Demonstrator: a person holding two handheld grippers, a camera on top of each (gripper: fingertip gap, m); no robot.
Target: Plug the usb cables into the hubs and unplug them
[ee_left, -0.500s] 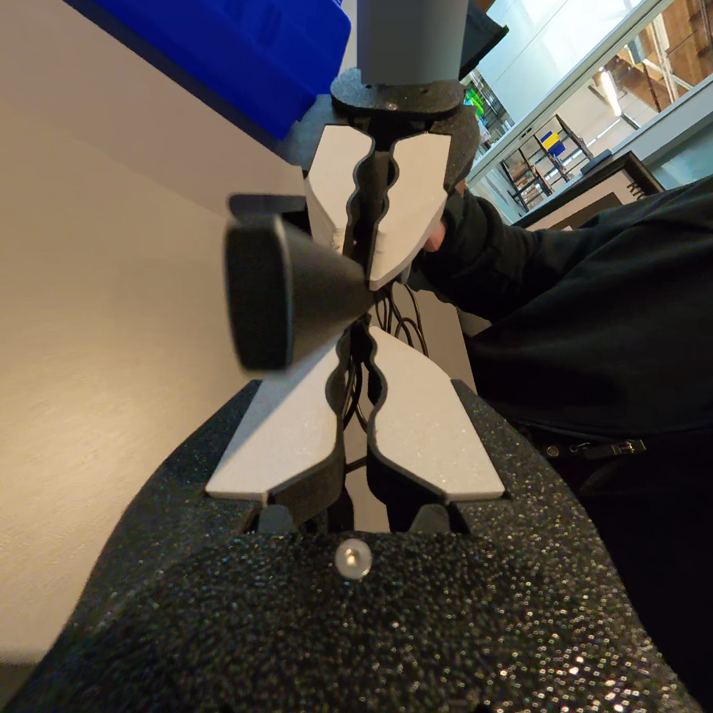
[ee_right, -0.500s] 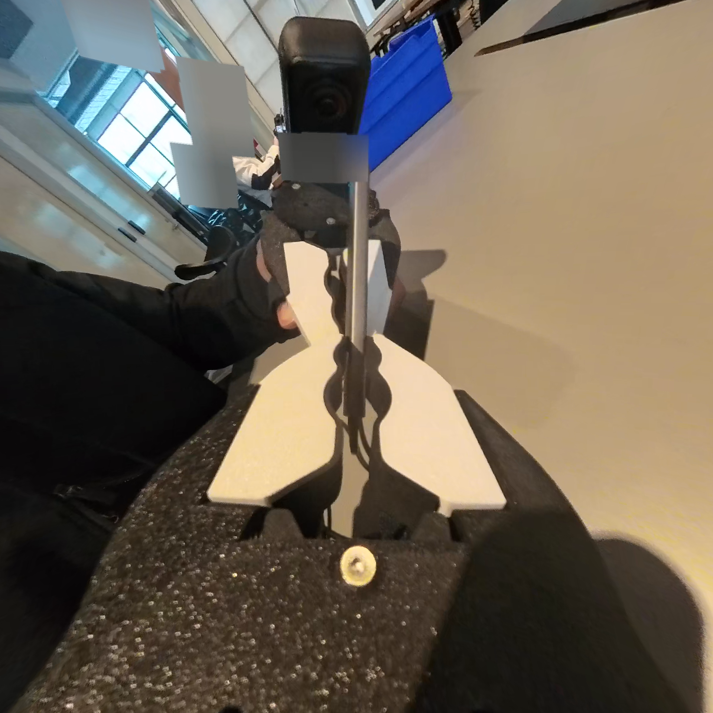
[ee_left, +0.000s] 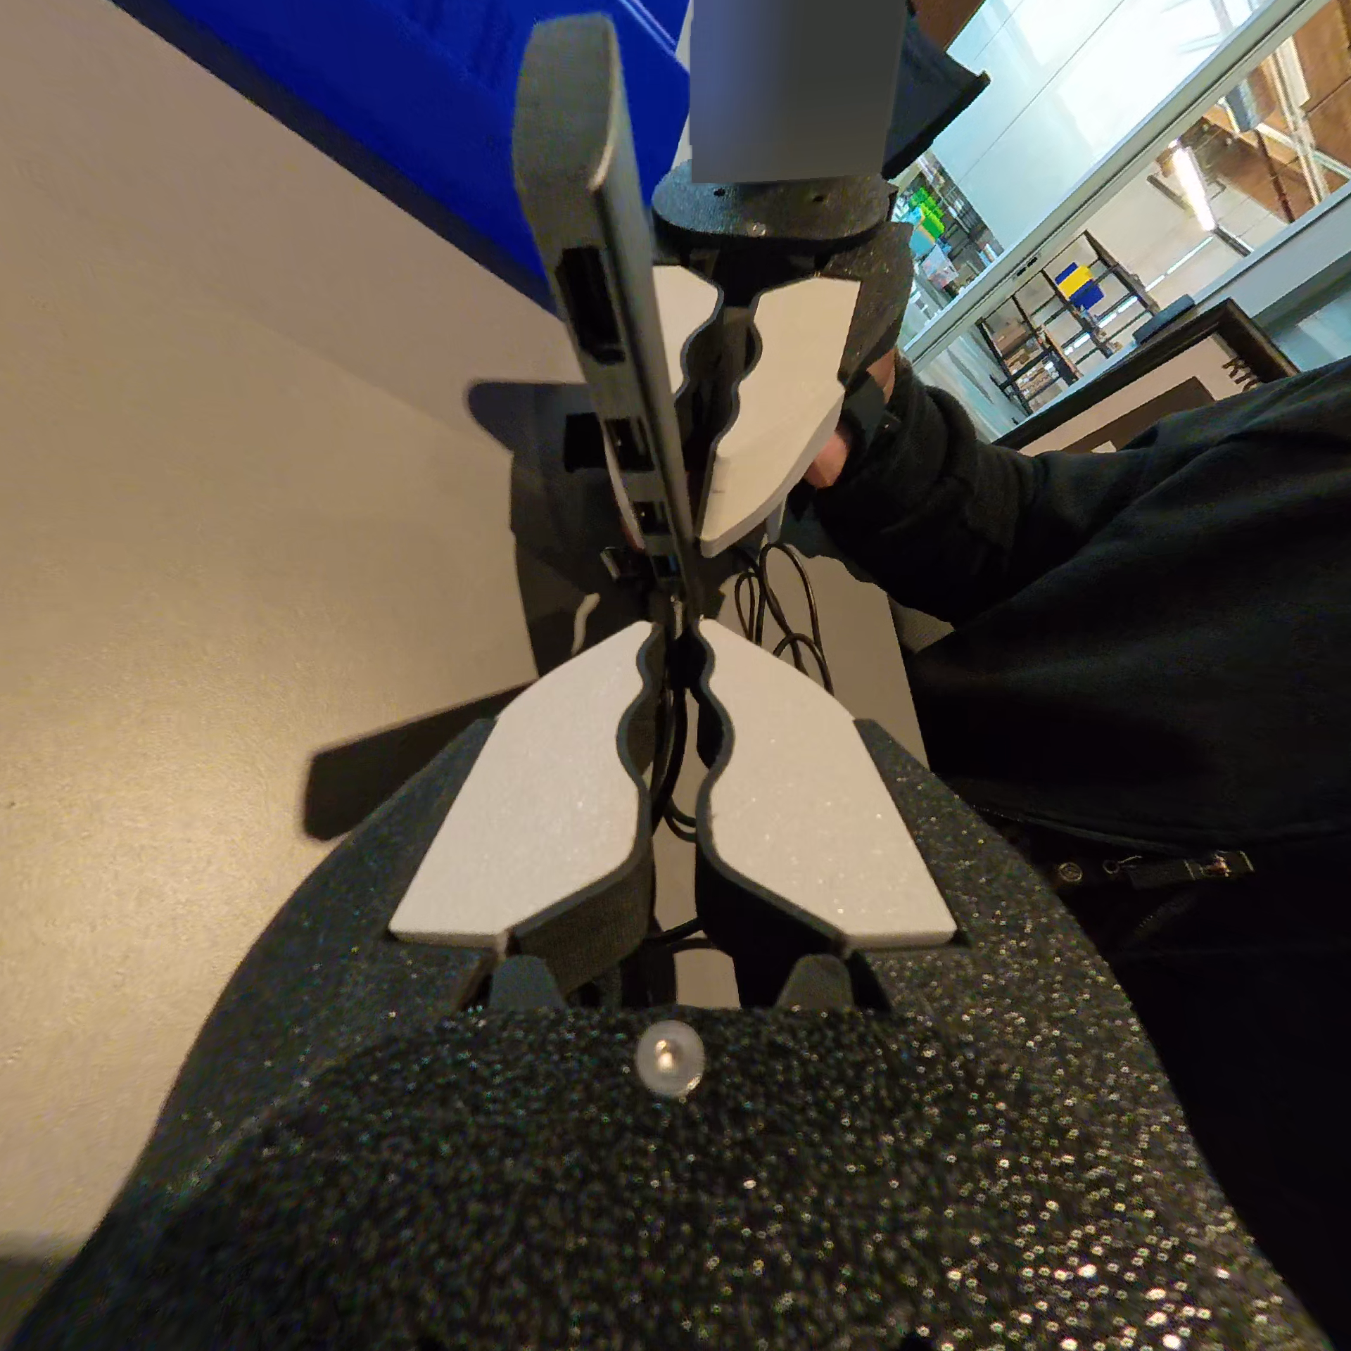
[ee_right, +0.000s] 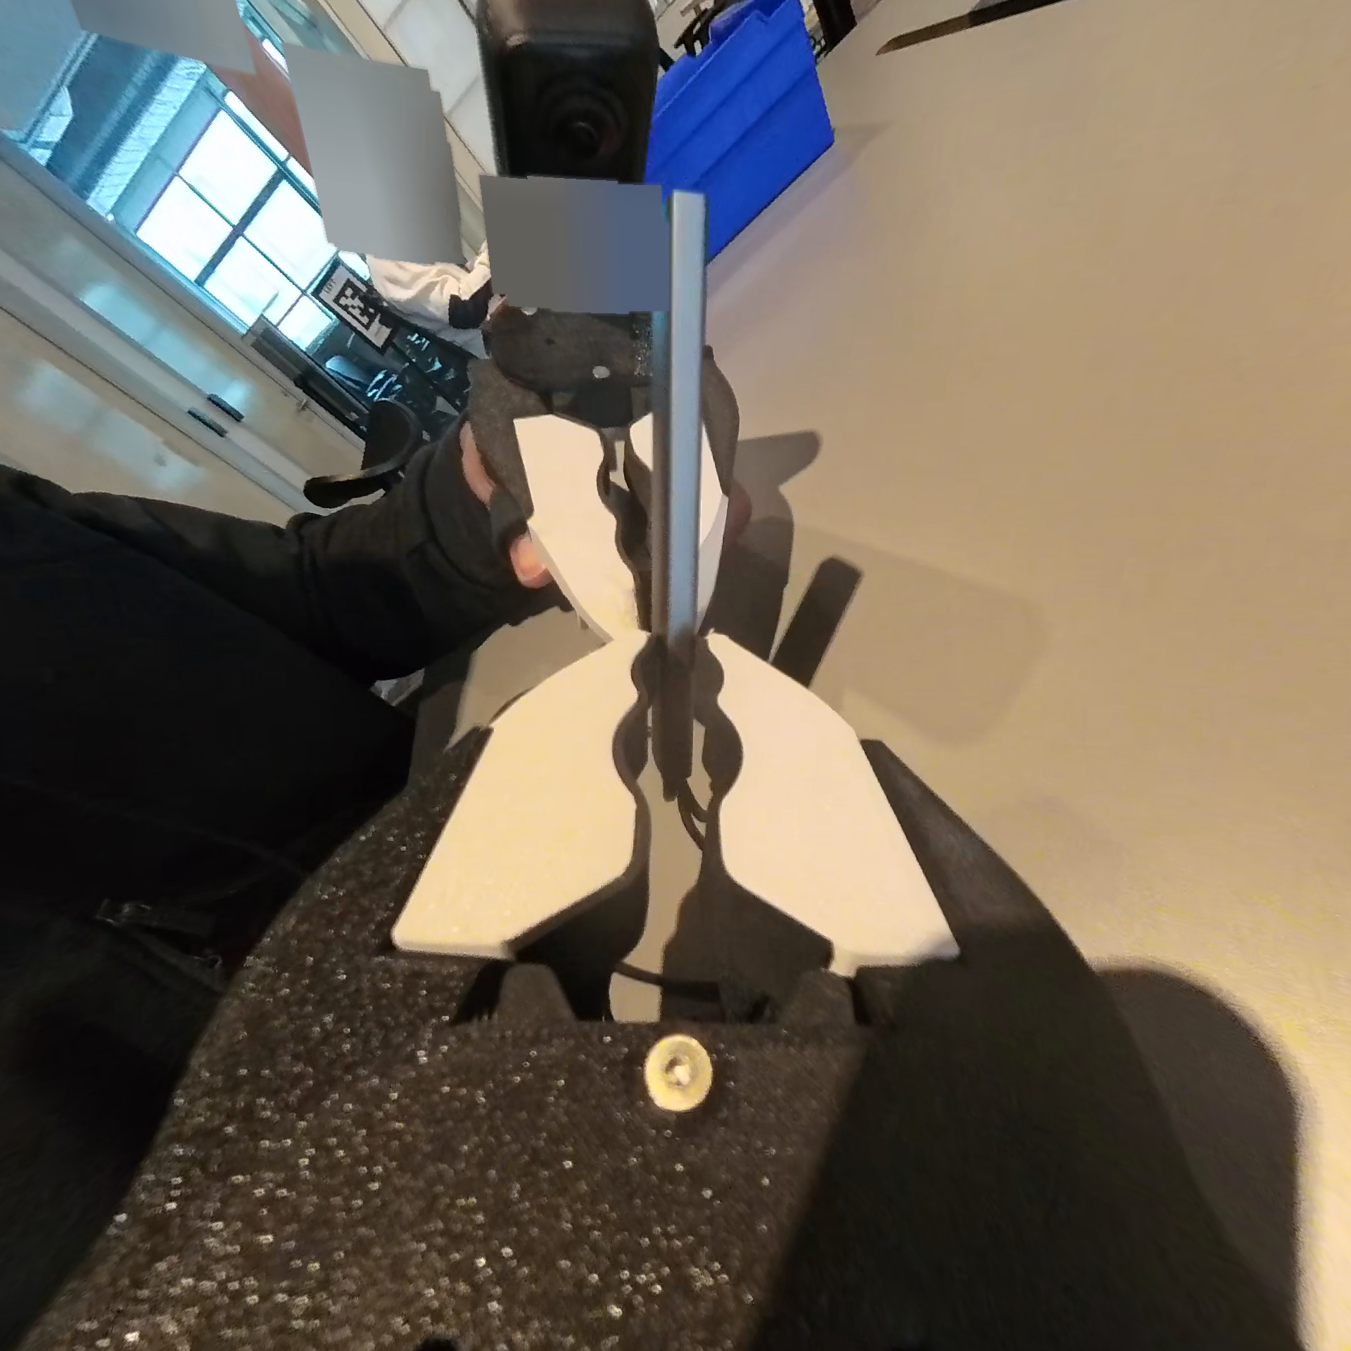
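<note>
The two grippers faced each other tip to tip above a beige table point(ee_left: 183, 585). In the left wrist view, the left gripper point(ee_left: 676, 632) had its jaws drawn nearly together, with thin black cables point(ee_left: 676, 738) running through the narrow gap; whether it actually pinched a plug could not be told. A flat grey hub point(ee_left: 607, 314) rose edge-on from the meeting point, tilted toward a blue bin point(ee_left: 409, 124), its side showing a row of dark ports. Beyond it the right gripper point(ee_left: 731, 380) pointed back, held by a gloved hand point(ee_left: 870, 446) in a black sleeve. In the right wrist view, the right gripper point(ee_right: 676, 651) was closed narrowly on the near end of the hub point(ee_right: 680, 439), which stood as a thin upright strip, with cables point(ee_right: 691, 819) trailing from its base between the jaws. The left gripper point(ee_right: 629, 512) lay just behind the hub, gripped by the other gloved hand point(ee_right: 468, 504). The bin point(ee_right: 738, 131) sat far off on the table point(ee_right: 1060, 365).
</note>
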